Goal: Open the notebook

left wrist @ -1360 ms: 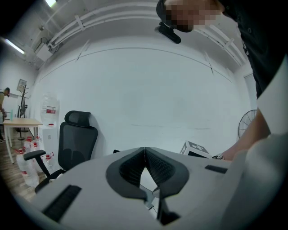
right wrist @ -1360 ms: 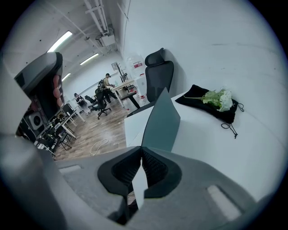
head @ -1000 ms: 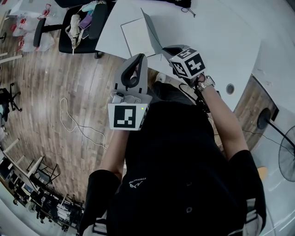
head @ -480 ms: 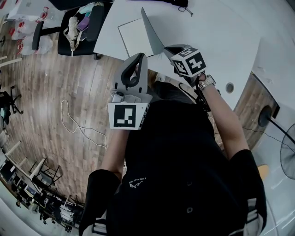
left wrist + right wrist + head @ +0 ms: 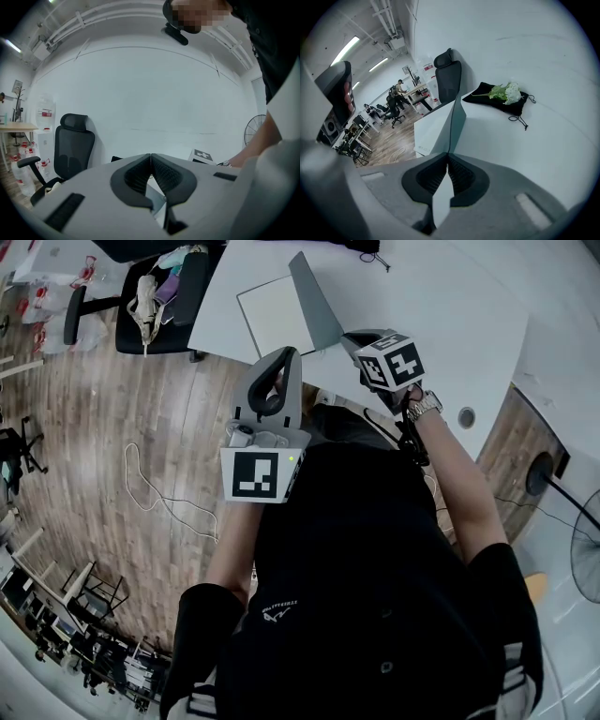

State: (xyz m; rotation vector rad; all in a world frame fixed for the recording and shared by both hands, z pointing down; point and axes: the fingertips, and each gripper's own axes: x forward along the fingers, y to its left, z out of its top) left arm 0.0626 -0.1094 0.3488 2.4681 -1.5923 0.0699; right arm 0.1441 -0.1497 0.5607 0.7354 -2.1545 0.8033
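Note:
A notebook lies on the white table, its white page showing. Its grey cover stands raised along the right side of the page. My right gripper is shut on the near corner of that cover; in the right gripper view the cover runs edge-on from the pinched jaws up over the page. My left gripper hovers off the table's near edge, by the person's body, shut with nothing in it.
A black pouch with white flowers lies farther back on the table. A black office chair stands at the table's left end. There is a round cable hole in the tabletop, a white cable on the wooden floor, and a fan at the right.
The right gripper has shifted a little to the right with the cover, and the cover now shows more of its grey face. The left gripper has stayed put.

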